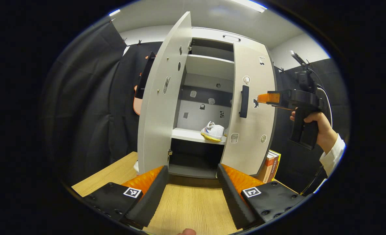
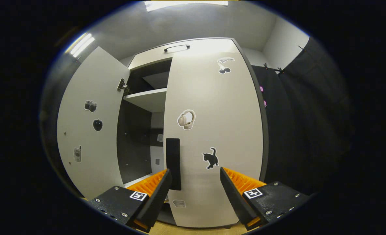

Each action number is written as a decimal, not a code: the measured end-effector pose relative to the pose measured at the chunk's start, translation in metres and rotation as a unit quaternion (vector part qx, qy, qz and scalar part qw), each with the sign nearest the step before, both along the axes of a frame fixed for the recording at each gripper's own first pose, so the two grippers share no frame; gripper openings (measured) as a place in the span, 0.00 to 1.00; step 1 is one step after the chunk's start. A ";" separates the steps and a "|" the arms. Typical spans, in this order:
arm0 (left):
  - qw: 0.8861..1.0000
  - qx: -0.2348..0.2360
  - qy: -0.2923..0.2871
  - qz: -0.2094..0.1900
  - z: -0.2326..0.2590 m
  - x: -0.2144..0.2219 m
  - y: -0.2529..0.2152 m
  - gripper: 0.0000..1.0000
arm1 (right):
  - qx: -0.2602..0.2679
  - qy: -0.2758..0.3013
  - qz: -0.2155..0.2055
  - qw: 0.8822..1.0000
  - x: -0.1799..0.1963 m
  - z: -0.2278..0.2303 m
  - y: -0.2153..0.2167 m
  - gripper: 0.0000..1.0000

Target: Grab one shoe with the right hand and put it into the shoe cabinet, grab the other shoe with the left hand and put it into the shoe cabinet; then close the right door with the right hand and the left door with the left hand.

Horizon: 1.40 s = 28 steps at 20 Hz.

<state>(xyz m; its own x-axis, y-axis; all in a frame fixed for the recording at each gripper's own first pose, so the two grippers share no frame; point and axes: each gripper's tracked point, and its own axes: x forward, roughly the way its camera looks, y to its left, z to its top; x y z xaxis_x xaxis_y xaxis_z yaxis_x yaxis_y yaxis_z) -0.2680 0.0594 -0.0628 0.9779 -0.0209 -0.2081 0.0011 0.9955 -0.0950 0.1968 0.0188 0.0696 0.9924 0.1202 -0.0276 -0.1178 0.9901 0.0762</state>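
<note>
White shoe (image 1: 213, 131) sat on the cabinet (image 1: 212, 34) shelf, left door (image 1: 162, 98) wide open.
Left gripper (image 1: 193, 182) hung empty, fingers spread, over the wooden table (image 1: 189, 205). In the right gripper view, the right gripper (image 2: 194, 182) gaped empty against the nearly closed right door (image 2: 219, 130), beside its handle (image 2: 173, 163).

Right gripper (image 2: 194, 182): jaws held apart, nothing gripped, close in front of the right door.
Right door (image 2: 212, 130): seen nearly shut, its front faced by the camera; a headphone sticker (image 2: 186, 119) and a cat sticker (image 2: 211, 158) are carried.
Handle (image 2: 173, 163): black, upright, at the door's left edge, just beside the left finger.
Left door (image 2: 88, 130): swung open.
Shoe cabinet (image 2: 180, 49): a white shelf (image 2: 147, 98) is seen through the gap.
</note>
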 end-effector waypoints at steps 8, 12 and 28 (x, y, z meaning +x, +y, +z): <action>1.000 0.003 0.006 -0.024 -0.002 -0.004 -0.029 0.97 | -0.007 0.009 -0.020 1.000 -0.078 -0.034 -0.025 0.92; 1.000 0.001 -0.001 -0.029 0.006 -0.005 -0.038 0.97 | -0.004 0.027 -0.040 0.999 -0.120 -0.063 -0.035 0.92; 0.974 0.051 -0.097 0.198 0.164 0.080 0.212 0.94 | -0.009 0.059 -0.073 0.996 -0.163 -0.109 -0.061 0.92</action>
